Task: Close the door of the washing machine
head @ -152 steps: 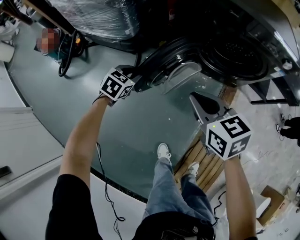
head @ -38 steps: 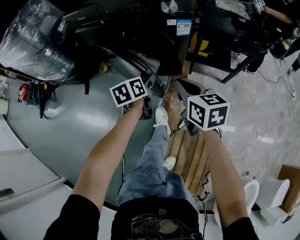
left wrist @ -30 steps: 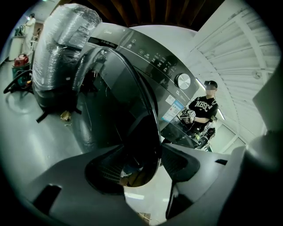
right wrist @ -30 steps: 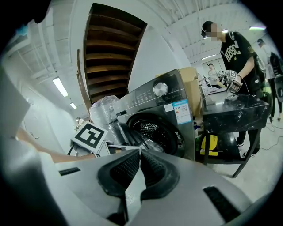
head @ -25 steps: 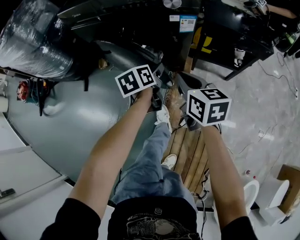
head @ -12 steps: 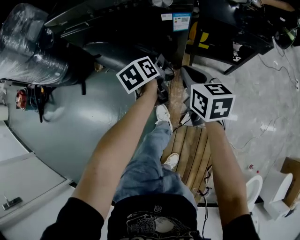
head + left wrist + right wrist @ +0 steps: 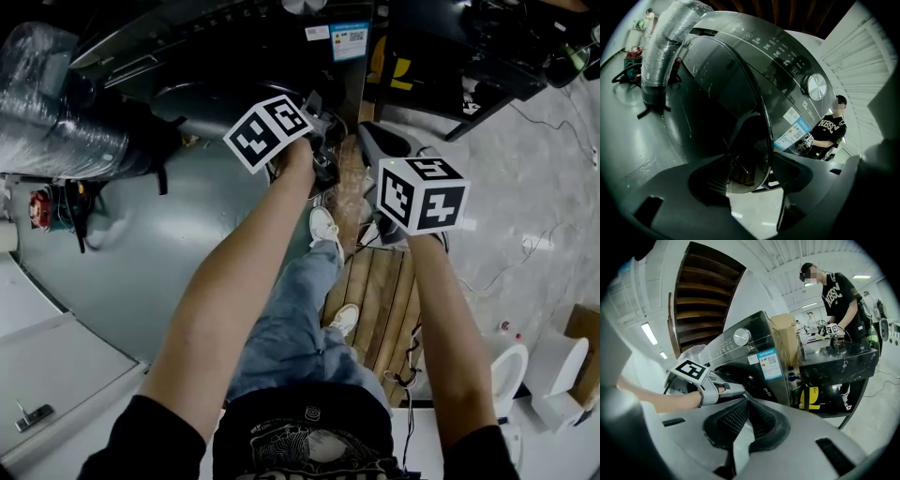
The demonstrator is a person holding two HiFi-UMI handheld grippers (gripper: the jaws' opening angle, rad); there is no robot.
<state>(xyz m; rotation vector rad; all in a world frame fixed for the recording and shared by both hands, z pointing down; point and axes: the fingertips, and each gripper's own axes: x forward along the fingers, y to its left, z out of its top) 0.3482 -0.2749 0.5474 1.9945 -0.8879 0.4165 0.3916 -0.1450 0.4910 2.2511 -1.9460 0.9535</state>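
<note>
Since the door (image 7: 740, 89) looks ajar and not latched, hanging off the front of the washing machine (image 7: 757, 42) with its rim edge-on to me, my worry is the left tool (image 7: 752, 176). Its jaws stand wide with the door rim running between them, closer to the right-hand jaw. I can't tell if it's touching.

- **Pinch:** if I push with the rim this deep in the gap, the machine-side jaw could get caught between door and front panel and block the latch.
- **Slip:** an off-square push may ride off the curved glass, and the door swings back out.

The right tool (image 7: 746, 414) is pinched together on nothing and parked beside the machine. It's no backup if the door rebounds.
</note>
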